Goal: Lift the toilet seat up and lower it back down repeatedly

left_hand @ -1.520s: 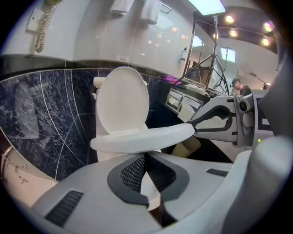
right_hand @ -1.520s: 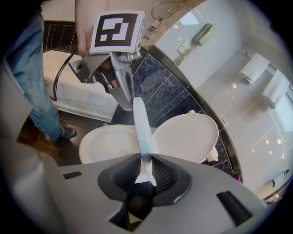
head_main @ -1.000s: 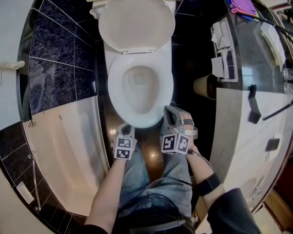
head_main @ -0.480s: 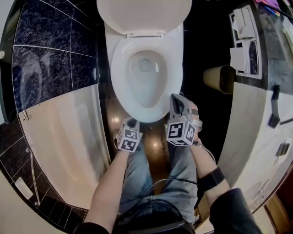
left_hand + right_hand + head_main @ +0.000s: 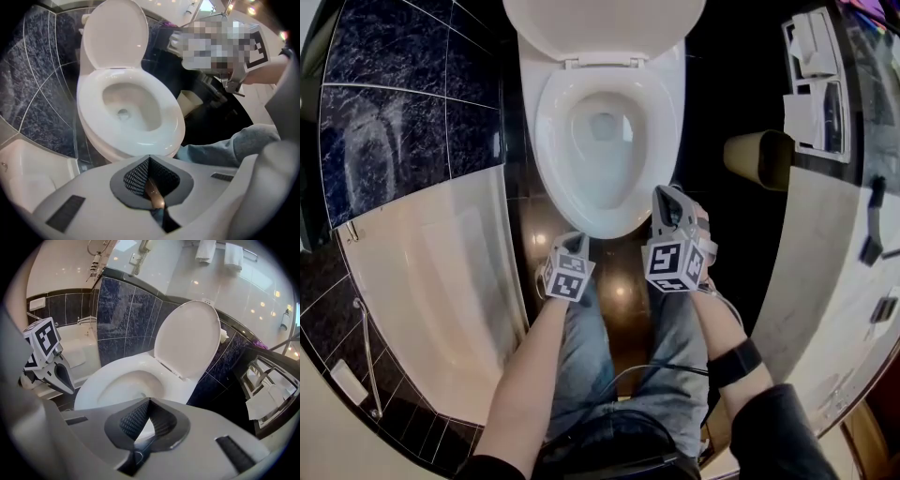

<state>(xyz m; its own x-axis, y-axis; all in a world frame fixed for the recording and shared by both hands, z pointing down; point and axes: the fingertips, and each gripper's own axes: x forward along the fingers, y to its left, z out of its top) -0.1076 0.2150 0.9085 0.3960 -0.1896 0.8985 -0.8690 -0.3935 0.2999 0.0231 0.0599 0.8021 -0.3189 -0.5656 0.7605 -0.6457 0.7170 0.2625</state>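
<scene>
Just beyond left claw (image 5: 149,159), toilet seat (image 5: 172,123)

from above, the raised white plastic toilet lid (image 5: 605,23) runs off the top edge. the white folded bits (image 5: 806,56) on the dark glossy counter (image 5: 862,112) are too small to name. the left gripper (image 5: 566,251) hides its jaw tips under its own marker cube (image 5: 567,278).

The white toilet seat (image 5: 605,223) lies lowered flat, its lid (image 5: 605,23) raised upright behind.
</scene>
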